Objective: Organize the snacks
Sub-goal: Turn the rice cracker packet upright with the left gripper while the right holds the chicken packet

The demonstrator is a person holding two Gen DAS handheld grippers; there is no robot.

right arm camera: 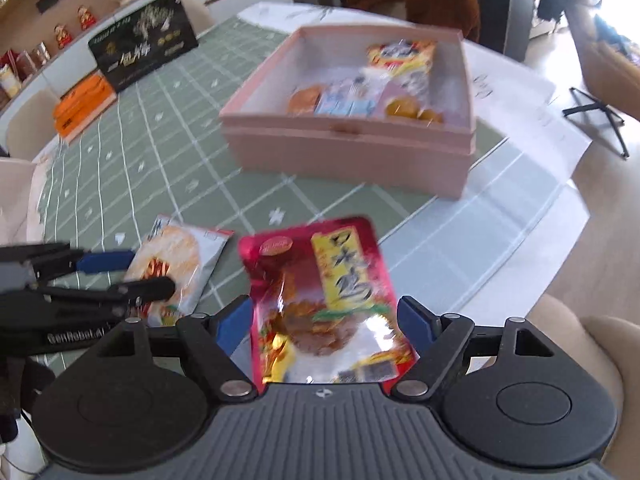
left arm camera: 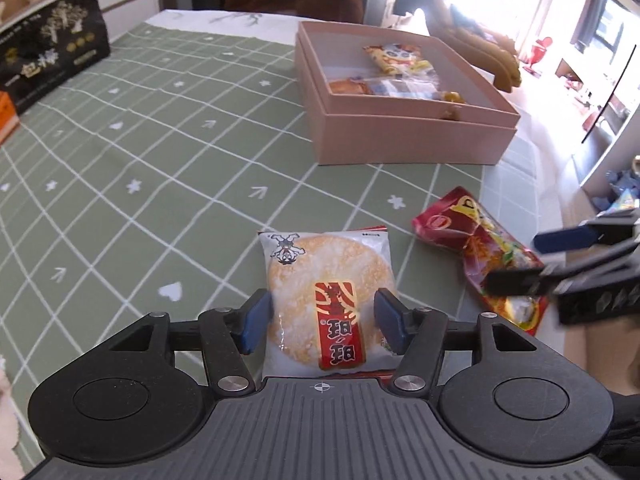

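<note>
Left wrist: gripper [left arm camera: 322, 318] straddles rice cracker packet [left arm camera: 326, 300].

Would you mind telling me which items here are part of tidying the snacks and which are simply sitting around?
Part of the job:
- rice cracker packet, between the open left gripper
- red snack pouch, between the open right gripper
- pink box, already holding snacks

Just lying about:
- black gift box
- orange box
- green checked tablecloth
</note>
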